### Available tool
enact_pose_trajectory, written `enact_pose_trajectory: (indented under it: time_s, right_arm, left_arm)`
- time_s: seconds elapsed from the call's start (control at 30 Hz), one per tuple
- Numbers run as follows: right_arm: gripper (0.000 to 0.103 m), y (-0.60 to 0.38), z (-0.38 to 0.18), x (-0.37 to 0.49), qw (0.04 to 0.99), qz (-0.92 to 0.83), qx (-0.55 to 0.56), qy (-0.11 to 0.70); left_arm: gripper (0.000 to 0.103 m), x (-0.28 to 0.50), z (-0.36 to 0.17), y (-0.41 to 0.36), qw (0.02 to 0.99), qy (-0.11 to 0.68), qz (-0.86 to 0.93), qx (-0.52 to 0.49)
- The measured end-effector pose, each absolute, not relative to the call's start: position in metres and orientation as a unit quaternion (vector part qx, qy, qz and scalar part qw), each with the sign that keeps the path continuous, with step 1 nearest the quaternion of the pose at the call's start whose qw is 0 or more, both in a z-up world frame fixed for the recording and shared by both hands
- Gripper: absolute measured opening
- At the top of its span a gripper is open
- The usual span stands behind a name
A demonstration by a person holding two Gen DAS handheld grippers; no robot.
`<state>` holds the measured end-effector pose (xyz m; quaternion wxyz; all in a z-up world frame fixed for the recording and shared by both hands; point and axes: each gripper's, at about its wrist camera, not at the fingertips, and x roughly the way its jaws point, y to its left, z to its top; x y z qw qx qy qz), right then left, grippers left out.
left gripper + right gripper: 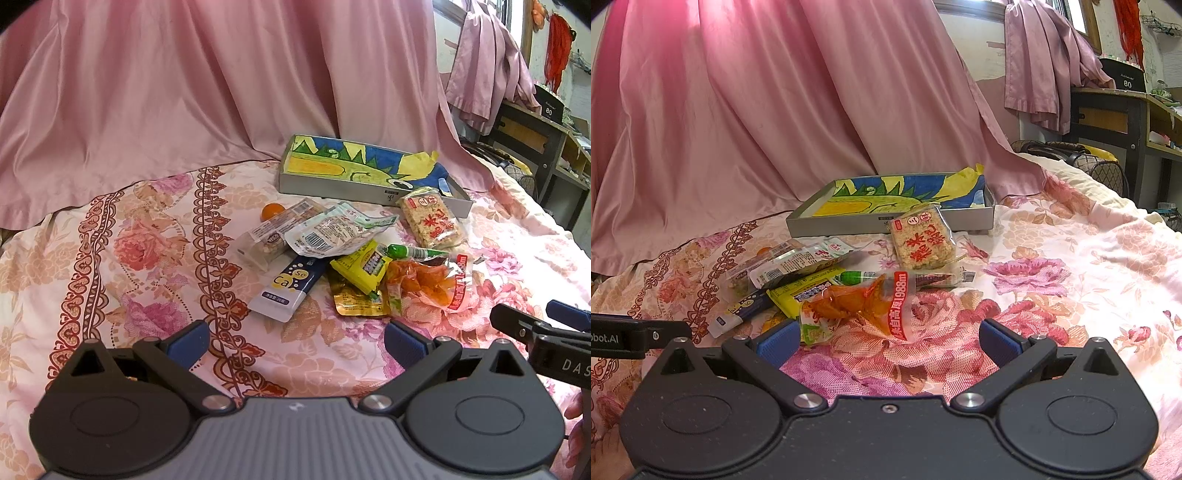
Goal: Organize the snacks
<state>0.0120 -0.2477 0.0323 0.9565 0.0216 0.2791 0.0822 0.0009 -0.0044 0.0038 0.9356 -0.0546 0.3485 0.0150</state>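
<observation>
floral bedding [1071, 258] carries a grey tray [886, 221] lined with a crayon drawing, and a snack pile before it. readable: "1988m" on the orange packet [864, 302], "ca" and "se" on the blue-white tube [284, 288]. right gripper [886, 338] fingers released, packet just ahead; left gripper [295, 339] fingers released, tube just beyond.

Bare floral bedspread [110, 258] left of the snack pile [343, 254] and on the near side: you can pass low there. Right of the pile the spread is bare too. Far side is blocked: grey tray [886, 221] sits just behind the pile, rice cake pack [919, 240] leaning against its near wall. Pink curtain [184, 92] drapes down right behind the tray. Packets overlap, no gaps between them. Red chili packet [857, 310] lies just ahead of your right gripper [886, 341].
</observation>
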Motion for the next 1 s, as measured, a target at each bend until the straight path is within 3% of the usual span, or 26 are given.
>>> enact_pose_trajectory:
  time_s: [1.0]
  right_arm:
    - [0.102, -0.2477, 0.0314, 0.0121, 0.958, 0.079, 0.018, 0.274]
  left_arm:
    - [0.103, 0.0028, 0.0052, -0.0102, 0.934, 0.353, 0.016, -0.058]
